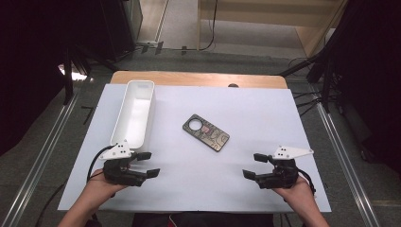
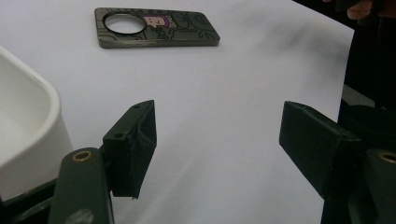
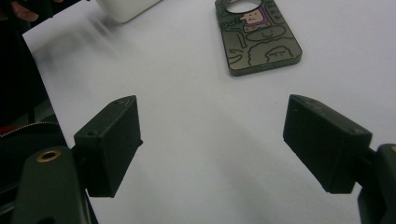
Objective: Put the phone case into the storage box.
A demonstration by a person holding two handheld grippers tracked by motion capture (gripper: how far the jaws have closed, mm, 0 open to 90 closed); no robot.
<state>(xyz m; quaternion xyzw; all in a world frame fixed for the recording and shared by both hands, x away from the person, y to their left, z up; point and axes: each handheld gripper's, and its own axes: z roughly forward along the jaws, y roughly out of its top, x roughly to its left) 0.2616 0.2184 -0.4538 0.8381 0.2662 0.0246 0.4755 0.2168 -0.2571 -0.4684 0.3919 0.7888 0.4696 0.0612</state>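
A dark phone case with a round camera hole and cartoon drawings lies flat near the middle of the white sheet. It shows far ahead in the left gripper view and in the right gripper view. A long white tray stands at the left, its rounded corner close beside my left jaws. My left gripper rests open at the front left, just below the tray's near end. At the front right my right gripper is open too. Nothing sits between either pair of jaws.
The white sheet covers a wooden table whose far edge shows. Metal rails run along the floor on both sides. Dark equipment and cables stand beyond the table's corners.
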